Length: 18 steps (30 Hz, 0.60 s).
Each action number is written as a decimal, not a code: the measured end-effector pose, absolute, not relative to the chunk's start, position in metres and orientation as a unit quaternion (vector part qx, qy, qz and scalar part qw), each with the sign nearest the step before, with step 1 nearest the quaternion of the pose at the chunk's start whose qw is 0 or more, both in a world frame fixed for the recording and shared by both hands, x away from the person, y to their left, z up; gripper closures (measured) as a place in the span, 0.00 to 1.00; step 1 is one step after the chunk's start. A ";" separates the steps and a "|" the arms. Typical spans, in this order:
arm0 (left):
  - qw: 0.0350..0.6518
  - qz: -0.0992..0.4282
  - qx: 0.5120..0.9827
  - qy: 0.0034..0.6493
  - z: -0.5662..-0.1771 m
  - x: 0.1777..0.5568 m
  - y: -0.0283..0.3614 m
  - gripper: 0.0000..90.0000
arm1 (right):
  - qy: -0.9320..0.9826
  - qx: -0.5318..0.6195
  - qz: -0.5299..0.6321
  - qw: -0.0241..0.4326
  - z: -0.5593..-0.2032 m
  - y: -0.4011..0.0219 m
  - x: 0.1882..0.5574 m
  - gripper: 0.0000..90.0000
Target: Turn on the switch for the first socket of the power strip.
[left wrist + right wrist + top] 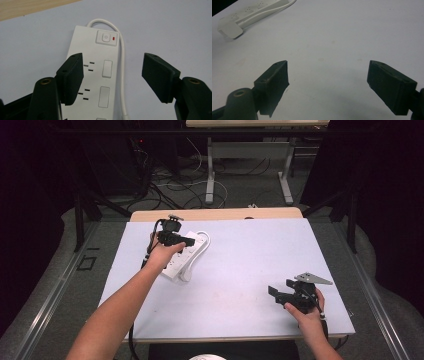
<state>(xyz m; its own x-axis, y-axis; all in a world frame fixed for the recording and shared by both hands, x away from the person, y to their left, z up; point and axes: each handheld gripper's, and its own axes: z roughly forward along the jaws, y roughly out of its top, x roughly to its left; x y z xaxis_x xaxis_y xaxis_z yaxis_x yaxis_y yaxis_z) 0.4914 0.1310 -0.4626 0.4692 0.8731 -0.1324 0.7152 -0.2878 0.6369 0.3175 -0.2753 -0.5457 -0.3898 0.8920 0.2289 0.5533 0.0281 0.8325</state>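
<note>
A white power strip [181,259] lies on the left part of the white table top [250,255], its white cable [122,75] looped back along its side. In the left gripper view, the strip [91,47] shows a power button with a red light and several sockets. My left gripper [184,240] hovers just above the strip, jaws open [112,60] and empty, the strip beneath them. My right gripper [276,292] rests low at the near right, open [328,66] over bare table. The strip's flat plug end [229,29] lies far off in that view.
The table's wooden far edge [215,214] shows behind the white top. Beyond it stand a desk's metal legs [210,175] and tangled cables [175,185] on the floor. Dark frame bars [352,220] flank the table.
</note>
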 end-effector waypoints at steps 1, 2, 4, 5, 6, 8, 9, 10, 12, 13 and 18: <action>0.325 0.118 0.792 0.504 -0.461 0.490 0.132 0.38 | 0.693 0.521 0.463 0.183 -0.546 -0.275 0.317 0.18; 0.327 0.117 0.790 0.506 -0.459 0.488 0.132 0.39 | 0.693 0.521 0.463 0.183 -0.546 -0.275 0.317 0.18; 0.334 0.114 0.789 0.503 -0.456 0.486 0.134 0.39 | 0.694 0.521 0.462 0.182 -0.546 -0.275 0.317 0.18; 0.338 0.111 0.786 0.506 -0.455 0.484 0.134 0.39 | 0.694 0.521 0.463 0.183 -0.546 -0.275 0.317 0.18; 0.341 0.110 0.785 0.505 -0.453 0.483 0.134 0.40 | 0.694 0.521 0.463 0.182 -0.546 -0.275 0.317 0.18; 0.346 0.112 0.786 0.501 -0.450 0.480 0.134 0.40 | 0.693 0.521 0.463 0.182 -0.546 -0.275 0.317 0.18; 0.345 0.110 0.787 0.500 -0.449 0.479 0.134 0.40 | 0.693 0.521 0.463 0.182 -0.546 -0.275 0.317 0.18; 0.346 0.108 0.788 0.498 -0.448 0.477 0.134 0.40 | 0.693 0.521 0.463 0.182 -0.546 -0.275 0.317 0.18; 0.343 0.107 0.792 0.494 -0.446 0.474 0.134 0.40 | 0.694 0.522 0.462 0.181 -0.545 -0.274 0.317 0.18; 0.344 0.106 0.792 0.494 -0.445 0.473 0.134 0.39 | 0.693 0.523 0.463 0.179 -0.545 -0.274 0.317 0.18; 0.354 0.101 0.790 0.491 -0.445 0.464 0.135 0.33 | 0.692 0.520 0.465 0.186 -0.545 -0.274 0.316 0.18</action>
